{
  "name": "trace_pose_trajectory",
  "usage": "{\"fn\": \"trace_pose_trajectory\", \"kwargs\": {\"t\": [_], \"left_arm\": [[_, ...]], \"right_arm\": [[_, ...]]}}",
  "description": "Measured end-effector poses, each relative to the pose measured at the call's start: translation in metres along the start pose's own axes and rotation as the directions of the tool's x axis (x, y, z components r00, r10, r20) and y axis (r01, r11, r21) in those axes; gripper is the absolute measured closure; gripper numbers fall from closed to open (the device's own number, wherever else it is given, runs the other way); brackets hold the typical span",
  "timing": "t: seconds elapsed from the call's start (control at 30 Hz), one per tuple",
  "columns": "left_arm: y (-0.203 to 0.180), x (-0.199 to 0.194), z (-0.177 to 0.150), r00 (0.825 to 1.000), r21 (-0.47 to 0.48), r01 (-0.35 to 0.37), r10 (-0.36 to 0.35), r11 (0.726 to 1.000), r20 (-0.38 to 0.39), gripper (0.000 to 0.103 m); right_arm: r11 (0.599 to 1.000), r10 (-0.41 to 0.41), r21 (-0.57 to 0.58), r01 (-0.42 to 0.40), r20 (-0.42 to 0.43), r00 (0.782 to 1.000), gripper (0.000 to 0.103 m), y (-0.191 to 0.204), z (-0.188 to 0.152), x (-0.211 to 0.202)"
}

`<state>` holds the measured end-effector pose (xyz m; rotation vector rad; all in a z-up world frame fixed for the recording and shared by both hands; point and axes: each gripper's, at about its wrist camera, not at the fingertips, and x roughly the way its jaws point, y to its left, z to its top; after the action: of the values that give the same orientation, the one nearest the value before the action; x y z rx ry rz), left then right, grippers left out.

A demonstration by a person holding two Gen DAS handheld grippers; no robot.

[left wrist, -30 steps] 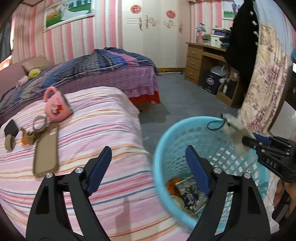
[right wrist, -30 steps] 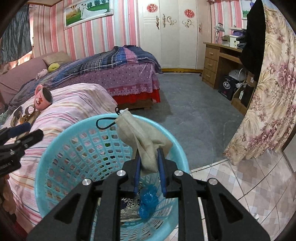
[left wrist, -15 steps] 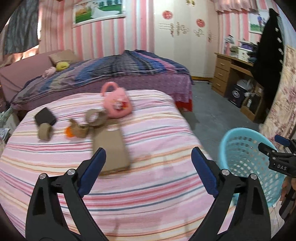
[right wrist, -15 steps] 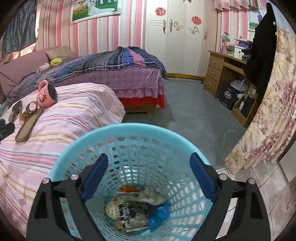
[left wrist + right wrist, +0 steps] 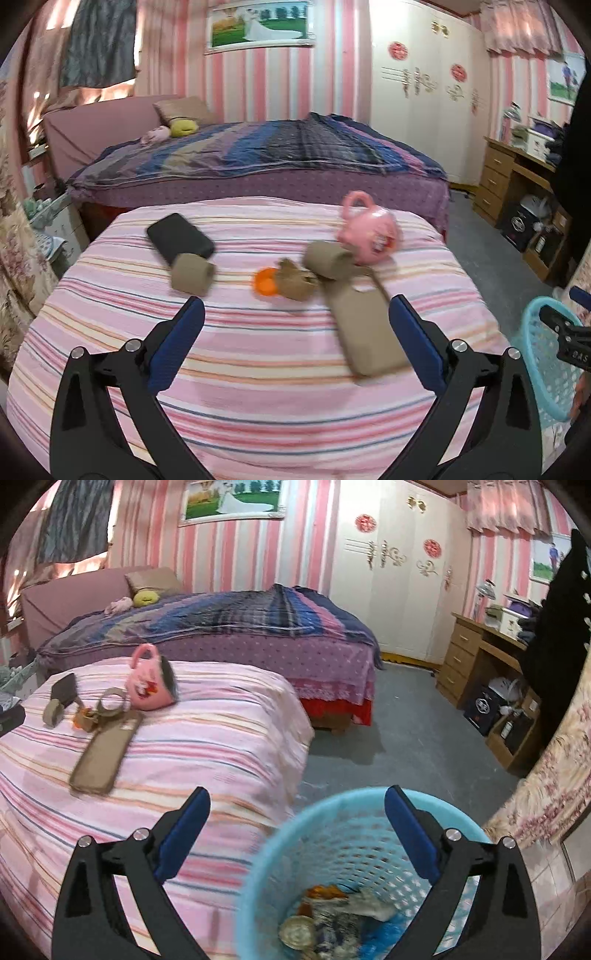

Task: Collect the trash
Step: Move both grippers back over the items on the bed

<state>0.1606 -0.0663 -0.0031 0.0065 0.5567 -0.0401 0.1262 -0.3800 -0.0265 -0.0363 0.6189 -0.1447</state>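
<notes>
Both tools (image 5: 297, 332) (image 5: 295, 819) tilt downward, jaws wide, nothing between.

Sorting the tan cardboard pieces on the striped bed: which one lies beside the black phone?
The short cardboard roll, touching the black phone; the other tan pieces cluster further right by the pink mug.

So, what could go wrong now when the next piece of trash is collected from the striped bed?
1. The pink mug lies on its side touching a cardboard roll; pulling the roll might set the mug rolling.
2. The phone case and the dark phone lie among the scraps and could be binned by mistake.
3. The blue basket stands close beside the bed; the open right gripper above it could bump its rim.
</notes>
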Motion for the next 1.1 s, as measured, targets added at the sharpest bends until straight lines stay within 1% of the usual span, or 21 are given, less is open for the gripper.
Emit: {"fn": "trace_pose_trajectory", "kwargs": {"t": [0.2,0.3,0.47,0.7,0.83,0.93,1.03,1.1], "left_arm": [[0.040,0.013,0.008,0.998,-0.030,-0.071,0.071,0.997,-0.002,0.006],[0.057,0.020,0.009,0.996,-0.036,-0.093,0.093,0.995,-0.005,0.006],[0.071,0.033,0.010,0.991,0.003,-0.137,0.137,0.991,-0.005,0.006],[0.093,0.044,0.020,0.994,-0.037,-0.108,0.107,0.993,-0.025,0.006],[0.110,0.046,0.028,0.992,-0.071,-0.126,0.124,0.990,-0.028,0.006],[0.121,0.047,0.034,0.989,-0.076,-0.150,0.147,0.986,-0.033,0.006],[0.131,0.049,0.040,0.982,-0.076,-0.190,0.189,0.979,-0.029,0.006],[0.140,0.051,0.037,0.983,-0.106,-0.182,0.180,0.978,-0.033,0.006]], "right_arm": [[0.998,0.056,-0.028,-0.056,0.013,0.998,0.010,0.050,0.017,0.007],[0.997,0.070,-0.036,-0.069,0.011,0.998,0.010,0.065,0.022,0.013],[0.992,0.096,-0.084,-0.097,-0.005,0.995,0.010,0.103,0.030,0.020],[0.983,0.145,-0.109,-0.146,-0.018,0.989,0.010,0.137,0.042,0.022],[0.982,0.162,-0.101,-0.161,-0.004,0.987,0.010,0.149,0.051,0.026],[0.983,0.163,-0.090,-0.160,0.023,0.986,0.009,0.161,0.067,0.030],[0.984,0.161,-0.088,-0.157,0.032,0.986,0.008,0.168,0.072,0.032],[0.982,0.167,-0.091,-0.163,0.038,0.985,0.007,0.172,0.074,0.033]]}}
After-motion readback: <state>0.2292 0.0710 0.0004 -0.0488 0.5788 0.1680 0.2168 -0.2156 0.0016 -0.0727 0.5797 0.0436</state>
